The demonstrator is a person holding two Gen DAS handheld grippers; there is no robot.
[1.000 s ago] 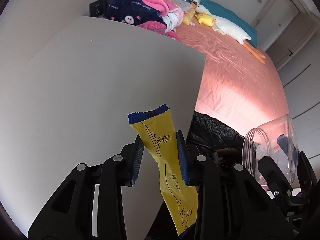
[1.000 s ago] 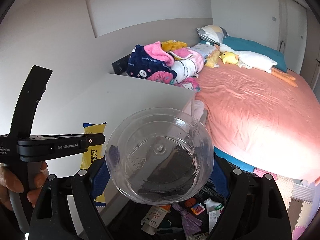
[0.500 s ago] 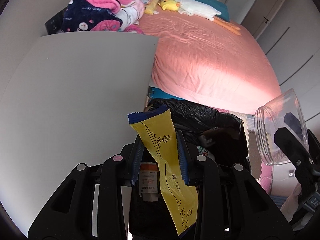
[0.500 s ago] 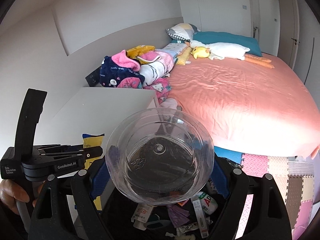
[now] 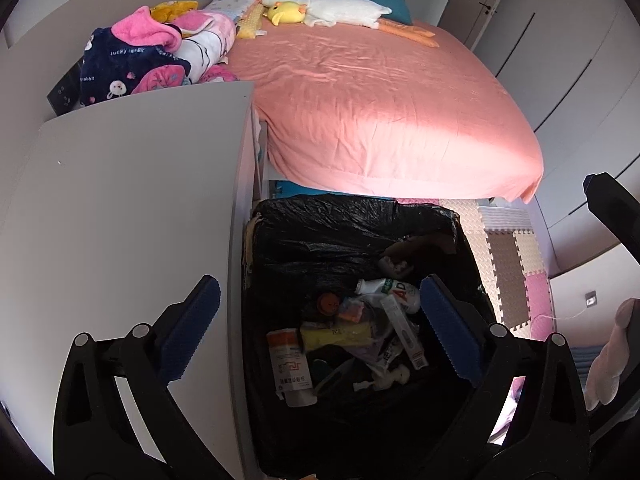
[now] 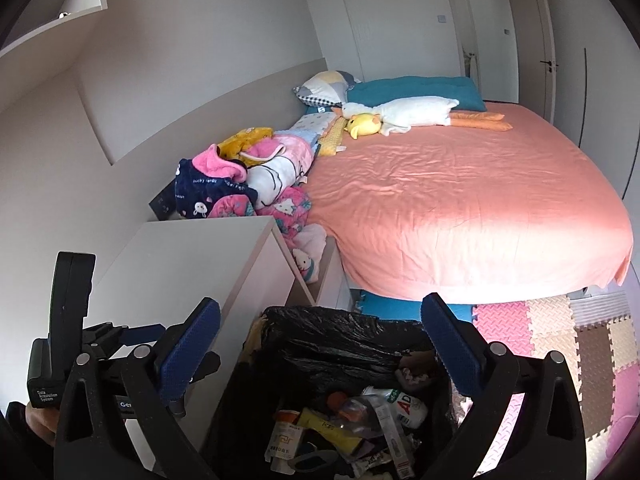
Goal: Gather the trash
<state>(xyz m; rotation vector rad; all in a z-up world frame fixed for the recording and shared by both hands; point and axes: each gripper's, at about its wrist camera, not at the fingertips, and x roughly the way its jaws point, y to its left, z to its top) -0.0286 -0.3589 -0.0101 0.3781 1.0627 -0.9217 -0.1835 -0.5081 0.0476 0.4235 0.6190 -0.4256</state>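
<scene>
A bin lined with a black bag (image 5: 320,208) (image 6: 340,320) stands open below both grippers, holding several pieces of trash. The yellow wrapper (image 5: 336,334) (image 6: 320,420) lies inside it beside a white bottle (image 5: 292,364). A clear plastic jar (image 5: 366,312) (image 6: 360,406) seems to rest among the trash. My left gripper (image 5: 318,292) hangs over the bin, its jaws opening wide with nothing between them. My right gripper (image 6: 320,312) is also above the bin, its jaws opening and empty. In the right wrist view the left gripper's body (image 6: 72,340) shows at the left.
A white cabinet top (image 5: 120,200) (image 6: 192,264) borders the bin on the left. Behind the bin is a bed with a pink sheet (image 5: 380,100), with plush toys and a heap of clothes (image 5: 152,60). Foam floor mats (image 5: 512,256) lie to the right.
Both grippers swung from the cabinet to over the bin and opened. The yellow wrapper left the left gripper and the clear jar left the right; both now lie in the bin.
</scene>
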